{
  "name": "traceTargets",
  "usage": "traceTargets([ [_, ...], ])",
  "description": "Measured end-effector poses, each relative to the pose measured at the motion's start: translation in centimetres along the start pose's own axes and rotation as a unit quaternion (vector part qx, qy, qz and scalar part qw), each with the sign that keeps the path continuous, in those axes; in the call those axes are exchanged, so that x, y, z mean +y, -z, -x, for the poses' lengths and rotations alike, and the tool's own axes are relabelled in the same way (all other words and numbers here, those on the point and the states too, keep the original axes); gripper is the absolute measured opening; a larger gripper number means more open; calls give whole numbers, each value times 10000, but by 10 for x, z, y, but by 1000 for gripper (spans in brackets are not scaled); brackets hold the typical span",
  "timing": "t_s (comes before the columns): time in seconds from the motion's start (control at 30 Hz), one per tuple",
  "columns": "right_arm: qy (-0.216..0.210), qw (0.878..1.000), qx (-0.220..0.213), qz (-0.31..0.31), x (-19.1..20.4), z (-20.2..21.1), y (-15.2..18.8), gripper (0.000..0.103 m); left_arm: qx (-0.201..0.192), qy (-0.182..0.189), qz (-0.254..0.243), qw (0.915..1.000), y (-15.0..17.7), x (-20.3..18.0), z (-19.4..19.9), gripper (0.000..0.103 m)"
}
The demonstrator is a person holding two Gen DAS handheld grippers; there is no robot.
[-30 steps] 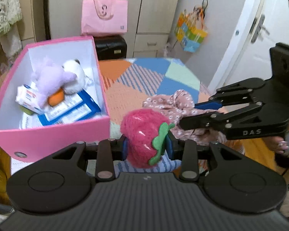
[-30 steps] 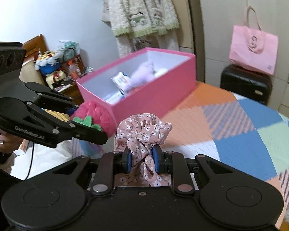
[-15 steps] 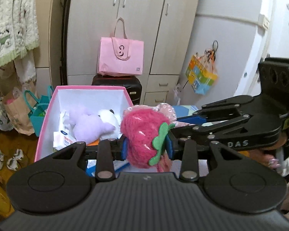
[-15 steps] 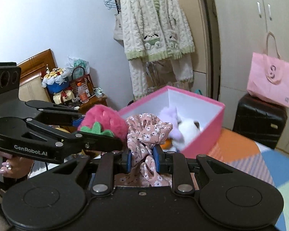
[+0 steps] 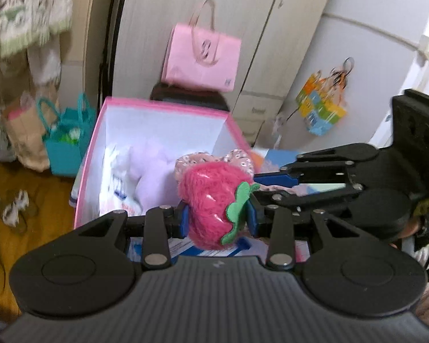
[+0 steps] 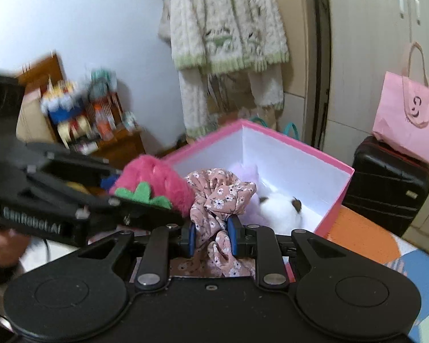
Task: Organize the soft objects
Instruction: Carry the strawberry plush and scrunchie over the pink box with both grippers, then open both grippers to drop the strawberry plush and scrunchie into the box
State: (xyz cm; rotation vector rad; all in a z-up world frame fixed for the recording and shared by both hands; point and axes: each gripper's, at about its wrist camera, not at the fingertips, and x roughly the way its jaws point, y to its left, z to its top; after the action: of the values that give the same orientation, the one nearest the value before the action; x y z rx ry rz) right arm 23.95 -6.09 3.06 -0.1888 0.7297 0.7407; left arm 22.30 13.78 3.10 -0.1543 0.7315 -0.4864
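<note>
Both tongs hover side by side at the open pink box [image 6: 333,197]. The left gripper [image 5: 218,219] clamps a fuzzy strawberry plush [image 5: 211,200]; the right gripper [image 6: 211,235] pinches a floral scrunchie [image 6: 218,197]. Next, likely, lower and release inside.

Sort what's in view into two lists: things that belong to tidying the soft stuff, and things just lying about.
Part of the job:
- plush strawberry, shut in the left gripper
- floral scrunchie, shut in the right gripper
- pink box
- purple plush and white plush inside it

Lying about:
- pink tote bag
- black suitcase
- hanging cardigan
</note>
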Motion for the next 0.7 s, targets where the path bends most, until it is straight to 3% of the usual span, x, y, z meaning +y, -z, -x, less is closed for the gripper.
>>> traceTargets([
  [0.27, 550, 9959, 422, 573, -5, -27, -2, 31, 463, -824, -53, 9955, 5, 17, -43, 36],
  [0.5, 758, 9945, 299, 654, -7, -27, 4, 38, 703, -855, -245, 9935, 3, 12, -55, 39],
  [0.6, 866, 9938, 261, 642, -6, -24, 6, 51, 712, -846, -191, 9937, 3, 13, -56, 41],
  [0.7, 875, 9945, 124, 566, -6, -17, 6, 53, 700, -922, -204, 9931, 5, 12, -57, 41],
])
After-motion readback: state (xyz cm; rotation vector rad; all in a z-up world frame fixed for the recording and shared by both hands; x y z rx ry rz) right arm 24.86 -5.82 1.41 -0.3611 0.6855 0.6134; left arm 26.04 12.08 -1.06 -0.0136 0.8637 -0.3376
